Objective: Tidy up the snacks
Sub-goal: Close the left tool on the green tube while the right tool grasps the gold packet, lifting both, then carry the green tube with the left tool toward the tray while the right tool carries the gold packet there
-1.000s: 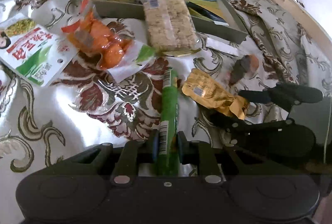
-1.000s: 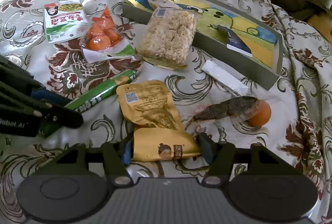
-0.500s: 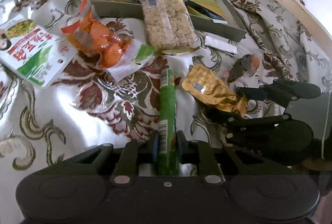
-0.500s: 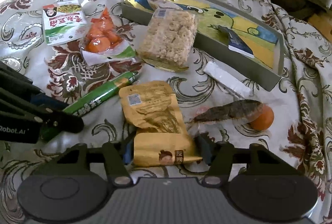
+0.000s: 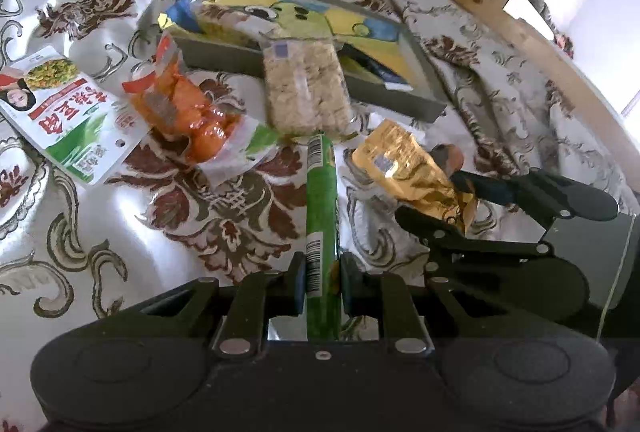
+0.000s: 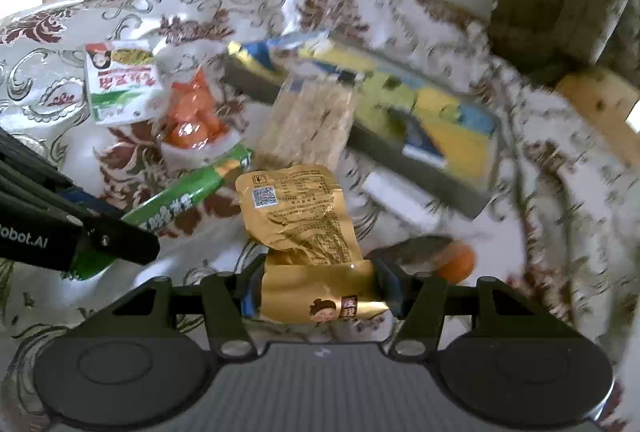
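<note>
Both grippers are clamping snacks: the left gripper [image 5: 322, 286] is pinching the green stick pack [image 5: 320, 200], its long axis pointing toward twelve o'clock; the right gripper [image 6: 318, 290] is squeezing the folded gold pouch [image 6: 304, 220]. Judging by this, the carry step is underway. Next, both are needing clearance over the rice-cake pack [image 5: 306, 88] to reach the tray [image 5: 416, 104] at one o'clock.

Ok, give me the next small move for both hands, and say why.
Probably carry both snacks to the tray. The left gripper is shut on the green stick pack, the right gripper on the gold pouch, and the rice-cake pack lies against the tray's near wall, so go over it.
</note>
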`<state>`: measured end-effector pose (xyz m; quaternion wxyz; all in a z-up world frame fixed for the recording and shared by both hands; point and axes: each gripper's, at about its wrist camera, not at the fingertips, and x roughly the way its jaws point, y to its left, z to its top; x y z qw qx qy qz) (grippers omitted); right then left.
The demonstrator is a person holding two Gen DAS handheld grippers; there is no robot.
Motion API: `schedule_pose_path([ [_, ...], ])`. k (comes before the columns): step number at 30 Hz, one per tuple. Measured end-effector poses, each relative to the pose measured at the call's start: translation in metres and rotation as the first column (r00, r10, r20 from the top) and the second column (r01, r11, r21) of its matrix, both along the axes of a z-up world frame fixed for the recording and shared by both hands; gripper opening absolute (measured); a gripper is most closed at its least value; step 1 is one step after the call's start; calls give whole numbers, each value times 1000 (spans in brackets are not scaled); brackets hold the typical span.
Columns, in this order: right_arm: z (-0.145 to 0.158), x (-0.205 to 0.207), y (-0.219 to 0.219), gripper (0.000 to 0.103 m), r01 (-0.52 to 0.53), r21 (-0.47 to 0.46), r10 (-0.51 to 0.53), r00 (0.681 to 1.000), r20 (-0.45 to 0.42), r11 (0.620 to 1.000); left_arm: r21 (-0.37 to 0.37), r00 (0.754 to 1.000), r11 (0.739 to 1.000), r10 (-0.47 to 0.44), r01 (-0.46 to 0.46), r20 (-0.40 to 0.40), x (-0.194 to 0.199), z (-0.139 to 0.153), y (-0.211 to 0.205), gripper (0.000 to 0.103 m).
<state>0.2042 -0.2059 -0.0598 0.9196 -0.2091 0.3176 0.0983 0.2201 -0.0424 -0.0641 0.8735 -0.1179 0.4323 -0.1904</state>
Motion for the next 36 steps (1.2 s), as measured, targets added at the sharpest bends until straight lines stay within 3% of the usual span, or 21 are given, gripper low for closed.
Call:
schedule_pose_path([
  [9, 15, 4, -12, 63, 85, 49, -91, 987, 133, 995, 14, 988, 1000, 0, -2, 157, 0, 16, 3, 18],
  [12, 20, 10, -21, 63, 118, 91, -131, 980, 147, 989, -14, 987, 1000, 13, -11, 159, 2, 18, 7, 18],
  [22, 27, 32, -42, 63, 167, 179, -196, 968, 158, 970, -5, 982, 999, 46, -46, 185, 12, 14, 14, 18],
  [32, 36, 48, -55, 63, 188, 269, -238, 956, 170, 945, -149, 981, 984, 118, -95, 155, 31, 19, 18, 18],
  [36, 43, 68, -65, 63, 207, 336, -273, 948, 163, 919, -137, 971, 985, 131, -105, 199, 48, 31, 12, 18],
])
